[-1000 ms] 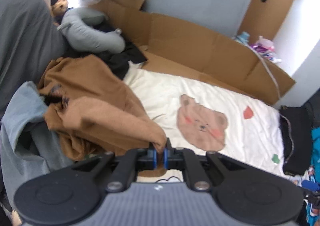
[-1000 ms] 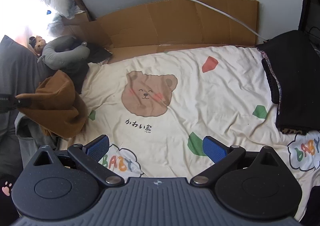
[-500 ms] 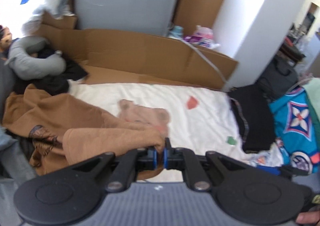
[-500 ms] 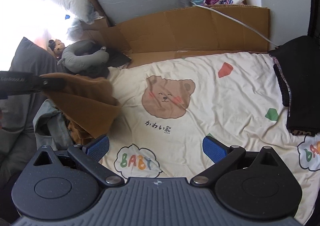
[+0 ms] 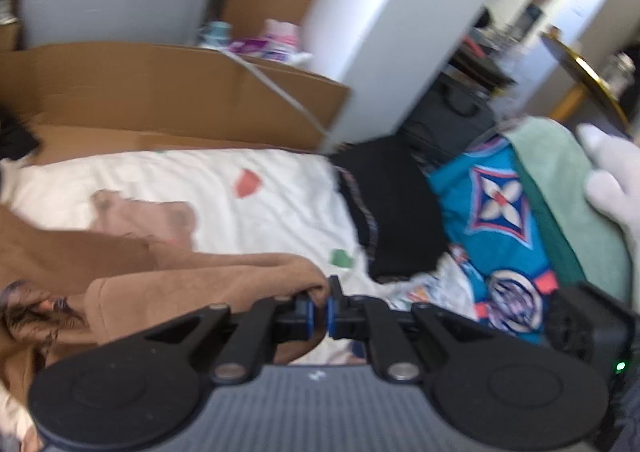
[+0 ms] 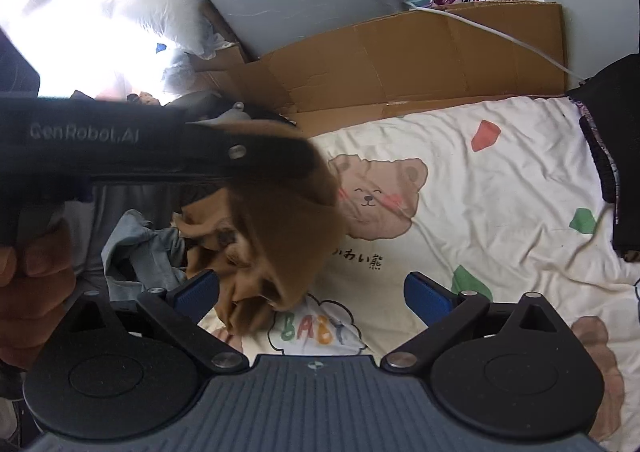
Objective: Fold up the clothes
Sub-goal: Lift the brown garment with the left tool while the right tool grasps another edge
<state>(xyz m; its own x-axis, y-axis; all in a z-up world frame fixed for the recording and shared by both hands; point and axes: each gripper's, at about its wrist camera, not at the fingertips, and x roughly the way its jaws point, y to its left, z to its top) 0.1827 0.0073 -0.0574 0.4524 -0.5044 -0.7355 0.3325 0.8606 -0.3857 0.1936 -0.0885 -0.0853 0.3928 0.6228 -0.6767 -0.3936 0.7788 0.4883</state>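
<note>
Left gripper (image 5: 318, 310) pinches a fold of soft brown fleece garment (image 5: 192, 288), lifted off the cream bear-print bedsheet (image 6: 460, 212), rest trailing (likely to spread it for folding). Right gripper (image 6: 312, 288) hangs wide apart, empty, beside the hanging cloth.

A plain brown garment (image 6: 288, 236) hangs ahead of the black right gripper (image 6: 312, 288) with blue fingertips (image 6: 424, 292). The cream bedsheet (image 6: 500, 212) beyond carries a tan bear print, red and green shapes, and multicoloured "BABY" lettering. Right of the left gripper (image 5: 319, 312) lie black cloth (image 5: 396, 204) and a turquoise patterned fabric (image 5: 496, 220).
</note>
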